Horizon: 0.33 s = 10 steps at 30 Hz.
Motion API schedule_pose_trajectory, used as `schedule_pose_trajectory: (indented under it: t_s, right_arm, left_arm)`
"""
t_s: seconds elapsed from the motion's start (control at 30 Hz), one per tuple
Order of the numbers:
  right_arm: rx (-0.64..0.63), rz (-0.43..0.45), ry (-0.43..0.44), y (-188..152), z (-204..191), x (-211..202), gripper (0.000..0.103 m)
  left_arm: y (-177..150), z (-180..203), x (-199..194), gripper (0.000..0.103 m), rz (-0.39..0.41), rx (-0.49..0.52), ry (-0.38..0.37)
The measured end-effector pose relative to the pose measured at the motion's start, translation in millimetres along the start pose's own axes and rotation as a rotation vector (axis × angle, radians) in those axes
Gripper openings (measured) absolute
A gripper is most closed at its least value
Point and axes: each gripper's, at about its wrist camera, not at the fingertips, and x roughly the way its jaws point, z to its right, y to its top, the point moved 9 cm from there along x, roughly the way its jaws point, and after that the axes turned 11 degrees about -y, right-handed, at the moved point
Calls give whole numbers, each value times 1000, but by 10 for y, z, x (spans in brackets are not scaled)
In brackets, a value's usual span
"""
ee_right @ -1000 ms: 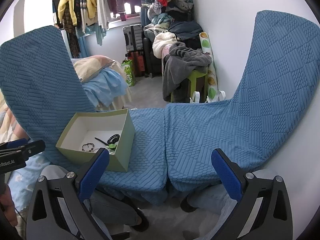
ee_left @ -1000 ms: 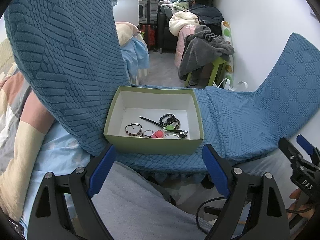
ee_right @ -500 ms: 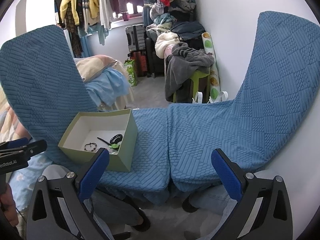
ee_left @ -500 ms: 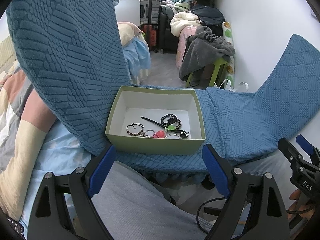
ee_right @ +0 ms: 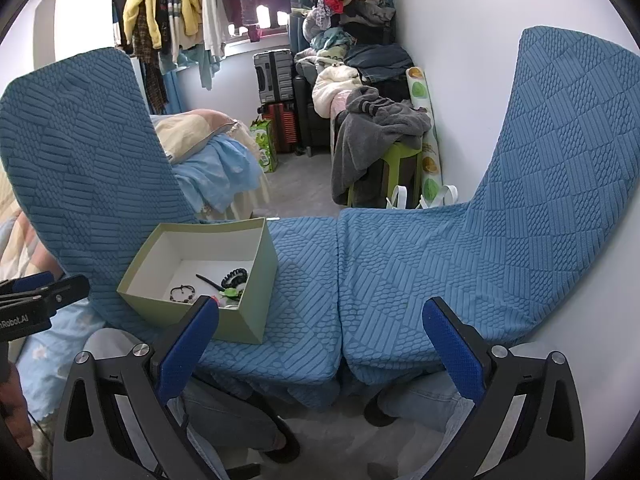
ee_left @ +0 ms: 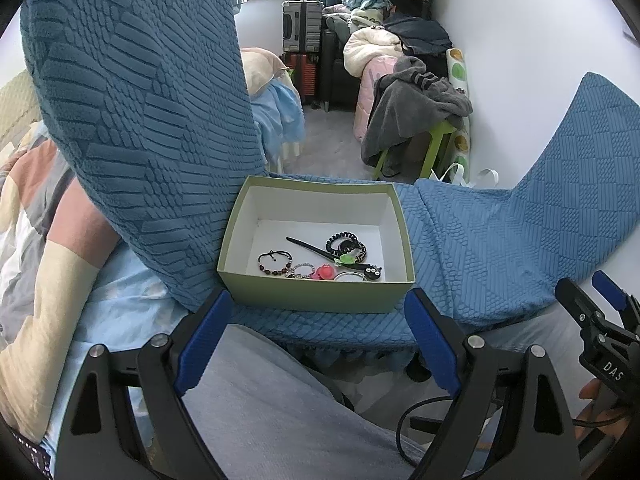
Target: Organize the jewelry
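Jewelry sits in the green box (ee_left: 316, 295), an open cardboard box with white inner walls, resting on the left one of two blue-covered chair seats (ee_left: 472, 248). On its floor, gathered toward the near wall, I see a beaded bracelet (ee_left: 274, 263) on a dark cord, a pale bead bracelet (ee_left: 303, 269) beside it, a pink piece (ee_left: 323, 272), a black hair stick (ee_left: 305, 245) lying at a slant, a coiled black hair tie (ee_left: 342, 240), a small green piece (ee_left: 346, 258) and a pale ring (ee_left: 348, 277). The far half of the box floor is bare white.

My left hand-held gripper (ee_left: 316, 342) hangs just short of the box's near wall, its blue fingers spread wider than the box and holding nothing. My right hand-held gripper (ee_right: 320, 354) is also wide open and empty, aimed at the seam between the two seats, with the box off to its left (ee_right: 256, 300).

The box's right wall stands near the seam; the right seat (ee_right: 420, 276) is bare fabric. Blue chair backs (ee_right: 80, 184) rise on both sides, the left one close behind the box.
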Motion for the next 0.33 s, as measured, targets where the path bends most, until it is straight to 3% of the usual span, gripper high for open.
schedule_pose_trajectory:
  t_s: [0.33]
  right_arm:
    - [-2,3,0,13,-6,2,102]
  left_arm:
    - [6,23,18,88,0,2,-1]
